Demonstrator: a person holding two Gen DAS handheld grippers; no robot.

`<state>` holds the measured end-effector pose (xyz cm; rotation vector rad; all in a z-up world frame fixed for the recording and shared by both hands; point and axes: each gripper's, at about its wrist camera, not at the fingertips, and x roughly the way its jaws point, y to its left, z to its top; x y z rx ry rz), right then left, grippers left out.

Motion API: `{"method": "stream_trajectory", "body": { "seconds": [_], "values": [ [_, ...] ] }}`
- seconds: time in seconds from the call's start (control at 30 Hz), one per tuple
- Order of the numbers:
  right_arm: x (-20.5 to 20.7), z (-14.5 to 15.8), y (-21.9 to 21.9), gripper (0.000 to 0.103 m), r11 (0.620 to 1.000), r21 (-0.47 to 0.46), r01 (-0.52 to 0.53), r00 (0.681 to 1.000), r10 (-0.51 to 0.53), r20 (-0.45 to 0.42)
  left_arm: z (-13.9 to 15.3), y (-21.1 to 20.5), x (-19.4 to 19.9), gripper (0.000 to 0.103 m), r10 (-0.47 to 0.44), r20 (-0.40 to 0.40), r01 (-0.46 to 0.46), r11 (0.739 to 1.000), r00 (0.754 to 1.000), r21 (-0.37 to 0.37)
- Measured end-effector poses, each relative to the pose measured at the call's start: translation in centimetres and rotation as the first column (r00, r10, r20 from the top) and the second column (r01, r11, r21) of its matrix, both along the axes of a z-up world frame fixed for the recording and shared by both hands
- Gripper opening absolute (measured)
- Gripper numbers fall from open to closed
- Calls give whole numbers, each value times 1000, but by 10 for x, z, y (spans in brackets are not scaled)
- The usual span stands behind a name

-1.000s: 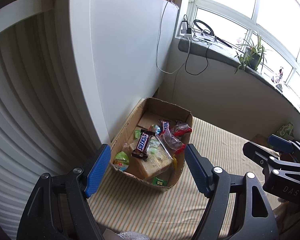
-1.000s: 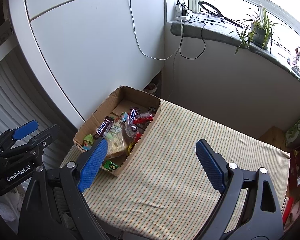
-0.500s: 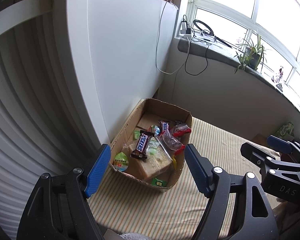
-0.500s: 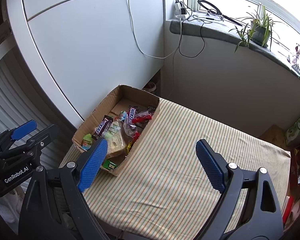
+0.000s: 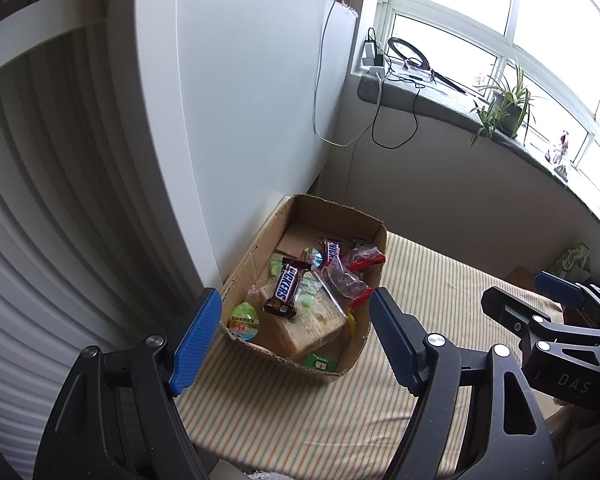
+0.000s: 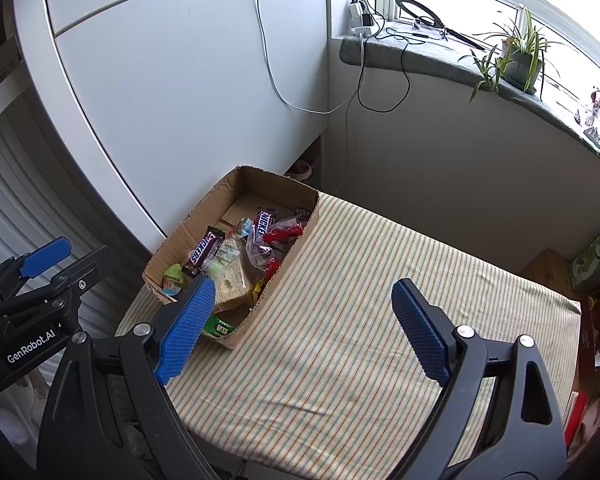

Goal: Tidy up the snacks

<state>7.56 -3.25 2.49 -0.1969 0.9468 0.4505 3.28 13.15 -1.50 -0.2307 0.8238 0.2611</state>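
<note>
**Snacks gathered in the box, both grippers hanging wide above the striped counter**

A bright corner by a window sill, white cabinet panels on one side, and a counter point(image 6: 340, 340) under a striped cloth: that is the setting. The left gripper point(image 5: 296, 336) has its fingers point(image 5: 196, 336) spread well apart with nothing between them, held above the near end of the cardboard box point(image 5: 260, 248). The right gripper point(image 6: 300, 332) is likewise spread wide and empty, over bare cloth just beside the box's long wall.

Outward from there, the snacks all sit inside the box at the counter's left edge, against the cabinet: a chocolate bar point(image 5: 286, 290) lying on top, a second bar point(image 5: 332, 250) further back, a green jelly cup point(image 5: 245, 316) in the near corner, a wrapped slab of bread point(image 5: 308, 328), red-wrapped sweets point(image 5: 364, 258), and a small green packet point(image 5: 320, 362) by the front wall. No snack shows on the cloth.

That fits either snacks gathered in already, or a jumble waiting to be sorted out; the pictures do not settle which.

Any pick from this pile wants care: come straight down, close across a bar's narrow width, and lift slowly so the crinkly wrappers beneath, possibly overlapping, do not drag along.
</note>
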Motion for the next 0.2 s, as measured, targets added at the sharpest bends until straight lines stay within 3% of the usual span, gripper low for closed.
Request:
{"method": "stream_trajectory", "body": {
  "seconds": [0.2],
  "values": [
    [1, -8, -10, 92, 1000, -9, 19, 1000, -19, -15, 2, -5, -2, 76, -5, 20, 5, 1000, 1000, 30]
  ]
}}
